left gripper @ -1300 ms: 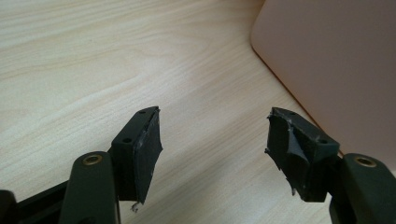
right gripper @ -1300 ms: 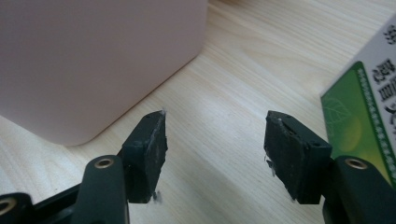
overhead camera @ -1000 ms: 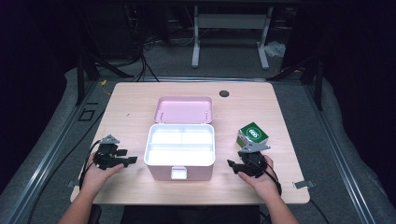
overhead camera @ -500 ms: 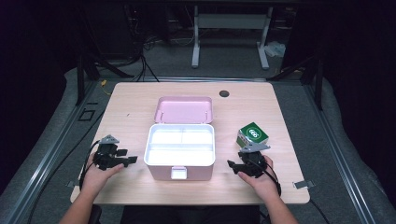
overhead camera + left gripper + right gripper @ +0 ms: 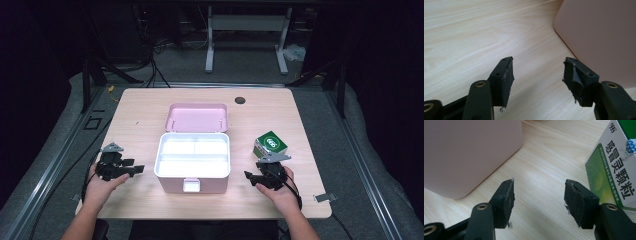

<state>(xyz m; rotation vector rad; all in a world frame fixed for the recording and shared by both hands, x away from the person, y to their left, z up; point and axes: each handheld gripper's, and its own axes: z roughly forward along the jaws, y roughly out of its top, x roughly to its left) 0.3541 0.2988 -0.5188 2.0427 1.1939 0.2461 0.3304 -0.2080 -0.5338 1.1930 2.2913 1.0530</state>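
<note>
**Green box waits beside the open pink case**

The right gripper (image 5: 250, 176) rests on the table (image 5: 150, 115) with its jaws apart and empty, the green-and-white box (image 5: 270, 145) just beside it and the pink case (image 5: 192, 162) on its other side. The left gripper (image 5: 137, 169), also empty, has just been narrowing its jaws with nothing between them. A good pickup likely means turning the right gripper toward the box, squaring the pads on two opposite faces, then lifting clear of the case wall before lowering into a compartment.
</note>
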